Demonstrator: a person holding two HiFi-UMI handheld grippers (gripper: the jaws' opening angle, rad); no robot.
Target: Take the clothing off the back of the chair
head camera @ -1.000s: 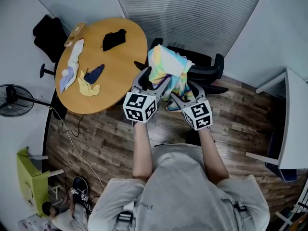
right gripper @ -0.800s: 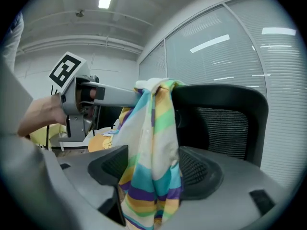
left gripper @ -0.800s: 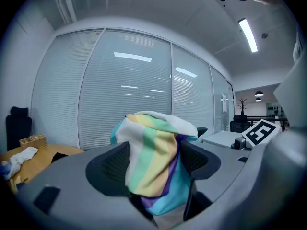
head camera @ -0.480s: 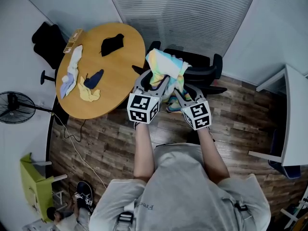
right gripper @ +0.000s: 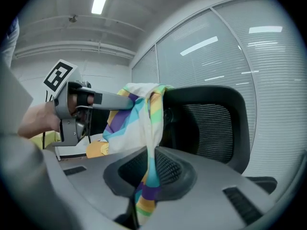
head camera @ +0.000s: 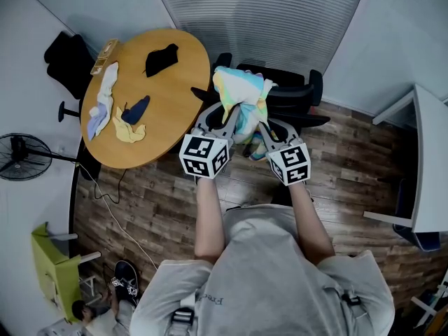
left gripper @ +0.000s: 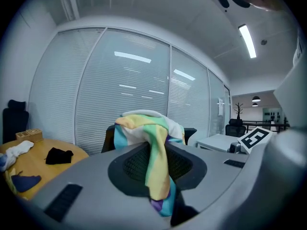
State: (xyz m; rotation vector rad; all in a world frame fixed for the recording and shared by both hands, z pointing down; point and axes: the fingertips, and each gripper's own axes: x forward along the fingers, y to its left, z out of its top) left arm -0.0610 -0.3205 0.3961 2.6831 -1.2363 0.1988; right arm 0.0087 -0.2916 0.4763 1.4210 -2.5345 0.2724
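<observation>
Cool, even ceiling light fills the room, and shadows stay soft. In the left gripper view a tube lamp (left gripper: 247,40) glares at one o'clock, its reflections streaking the blinds (left gripper: 124,87). Both gripper views bulge, with black corners. My left claw (left gripper: 156,152), near the lens, looks soft.

We are wearing a pale grey short-sleeved T-shirt (head camera: 269,271) with small lettering (head camera: 210,301) on the chest and dark strap buckles (head camera: 182,318) at the shoulders, and our grey left gripper (head camera: 233,112) and right gripper (head camera: 257,126) are each carrying a cube (head camera: 204,156) of black-and-white square markers.
</observation>
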